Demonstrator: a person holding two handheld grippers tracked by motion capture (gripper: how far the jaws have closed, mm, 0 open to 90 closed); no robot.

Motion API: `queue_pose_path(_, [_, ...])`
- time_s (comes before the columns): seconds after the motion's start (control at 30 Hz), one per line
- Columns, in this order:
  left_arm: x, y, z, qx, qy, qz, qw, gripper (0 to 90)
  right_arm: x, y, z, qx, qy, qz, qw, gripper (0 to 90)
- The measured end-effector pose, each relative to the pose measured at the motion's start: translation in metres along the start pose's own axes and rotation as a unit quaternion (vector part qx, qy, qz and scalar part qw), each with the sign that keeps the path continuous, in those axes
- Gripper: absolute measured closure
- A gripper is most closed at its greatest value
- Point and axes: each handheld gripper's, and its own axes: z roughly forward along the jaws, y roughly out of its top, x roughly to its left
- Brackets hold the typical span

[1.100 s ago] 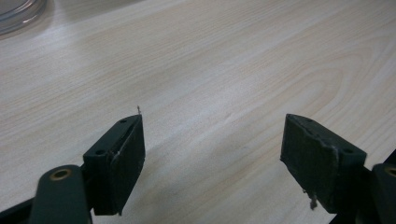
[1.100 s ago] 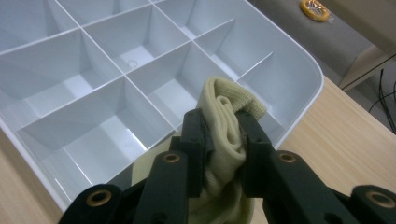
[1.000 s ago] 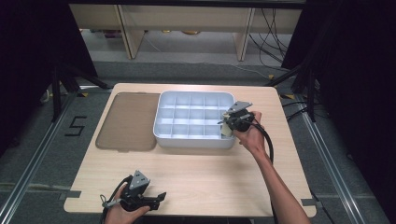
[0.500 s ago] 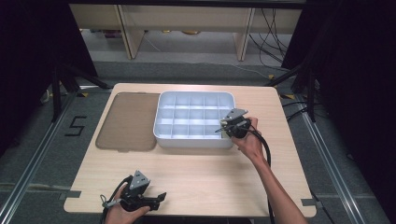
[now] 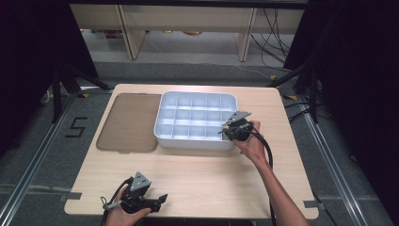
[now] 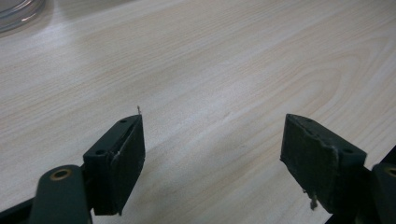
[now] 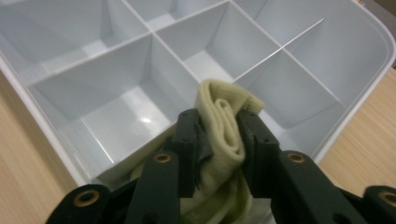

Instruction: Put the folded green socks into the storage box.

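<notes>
Right tool (image 7: 218,140) clamps a rolled pale sock (image 7: 223,126), jaws just easing apart; organizer tray (image 5: 164,136) cells directly ahead, beneath; left tool (image 6: 212,154) wide, empty, well apart.

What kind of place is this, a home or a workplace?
Probably a lab or recording workspace: a bare wooden table on a grey floor with taped markings, loose cables behind it, and dark screens at both sides.

pale yellow-green cloth (image 7: 223,135), white divided tray (image 5: 164,136), translucent brown lid (image 5: 128,123), light wood-grain table (image 5: 207,174), black jaws.
</notes>
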Motion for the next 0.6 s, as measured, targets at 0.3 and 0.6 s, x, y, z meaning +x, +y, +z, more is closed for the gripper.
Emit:
queue_pose_path(0.3, [0.0, 0.0, 0.0, -0.001, 0.0, -0.003, 1.0, 21.6, -0.015, 0.015, -0.029, -0.035, 0.026, 0.04, 0.9982, 81.2])
queue_pose_path(0.6, [0.001, 0.0, 0.0, 0.001, 0.001, -0.003, 1.0, 21.6, -0.008, 0.01, -0.004, 0.028, 0.036, 0.057, 0.9973, 84.7])
